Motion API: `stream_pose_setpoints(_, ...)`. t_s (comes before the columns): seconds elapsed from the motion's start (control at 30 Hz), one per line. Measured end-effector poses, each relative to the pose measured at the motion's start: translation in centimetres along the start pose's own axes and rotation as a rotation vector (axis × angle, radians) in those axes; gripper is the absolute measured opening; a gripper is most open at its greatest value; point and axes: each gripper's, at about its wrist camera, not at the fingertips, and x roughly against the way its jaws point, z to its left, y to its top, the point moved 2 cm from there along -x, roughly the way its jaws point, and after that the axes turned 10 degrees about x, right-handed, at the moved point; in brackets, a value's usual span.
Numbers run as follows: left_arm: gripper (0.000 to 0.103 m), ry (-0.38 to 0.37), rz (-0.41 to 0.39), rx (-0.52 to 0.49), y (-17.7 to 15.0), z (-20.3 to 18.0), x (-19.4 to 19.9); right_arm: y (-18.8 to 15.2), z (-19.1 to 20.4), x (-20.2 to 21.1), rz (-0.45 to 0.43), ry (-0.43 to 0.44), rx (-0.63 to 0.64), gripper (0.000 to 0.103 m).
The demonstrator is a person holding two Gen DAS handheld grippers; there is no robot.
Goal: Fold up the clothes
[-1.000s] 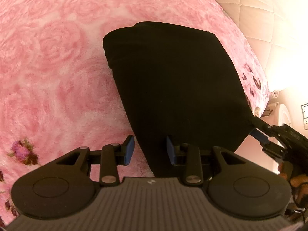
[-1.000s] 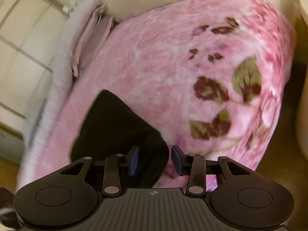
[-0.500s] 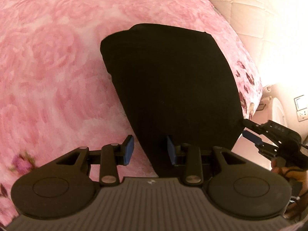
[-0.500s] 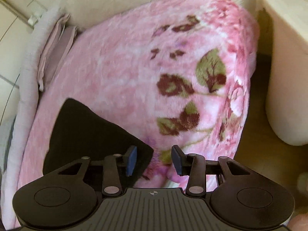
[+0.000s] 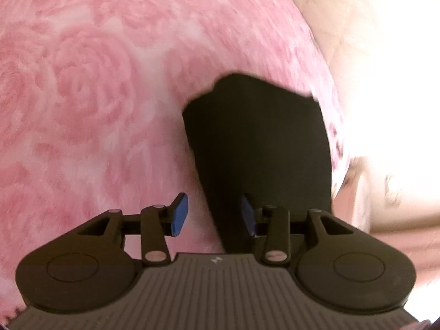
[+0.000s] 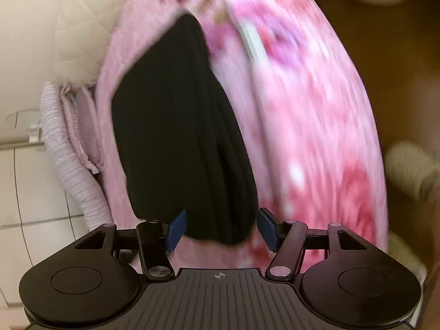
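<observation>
A folded black garment (image 5: 258,143) lies flat on the pink rose-patterned blanket (image 5: 82,96). My left gripper (image 5: 213,214) is open, its blue pads astride the garment's near left edge, just above it. In the right wrist view the same black garment (image 6: 178,137) shows as a thick layered fold on the blanket (image 6: 302,137). My right gripper (image 6: 220,229) is open wide, its pads on either side of the garment's near rounded end. That view is blurred by motion.
A cream quilted headboard (image 5: 357,41) stands beyond the blanket's far edge. In the right wrist view, lilac bedding layers (image 6: 77,143) and a white panelled wall (image 6: 27,192) lie at the left; dark wooden floor (image 6: 385,55) lies at the right past the bed's edge.
The right gripper has swung round and come in over the garment's end, opening wider. The left gripper has shifted so the garment looks smaller; the right gripper no longer shows in its view.
</observation>
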Motion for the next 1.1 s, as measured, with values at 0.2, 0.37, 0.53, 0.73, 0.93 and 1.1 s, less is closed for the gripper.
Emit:
stream_pose_setpoints(0.2, 0.036, -0.066, -0.015, 0.097, 3.0, 0.1, -3.0, -0.6, -1.5, -2.1, -0.145, 0.077, -0.196, 0.034)
stream_pose_setpoints(0.37, 0.015, -0.076, -0.036, 0.079, 1.2, 0.5, -2.2, 1.6, 1.1, -0.5, -0.151, -0.008, 0.012, 0.019)
stream_pose_setpoints(0.53, 0.014, -0.089, 0.000, 0.096, -4.2, 1.4, -1.0, 3.6, 1.5, 3.6, -0.270, -0.063, 0.157, 0.018)
stream_pose_setpoints(0.73, 0.021, -0.027, -0.058, 0.111, -4.8, 2.3, -0.2, 4.0, -0.1, 4.4, -0.252, -0.172, 0.182, 0.028)
stream_pose_setpoints(0.93, 0.020, 0.221, -0.143, -0.144, -2.4, 0.7, 2.1, 1.4, 3.3, 6.7, -0.368, -0.438, 0.534, 0.029)
stream_pose_setpoints(1.1, 0.023, 0.355, -0.058, -0.362, -4.8, -2.7, 2.2, -0.5, 5.8, 6.7, -0.368, -0.494, 0.697, 0.029)
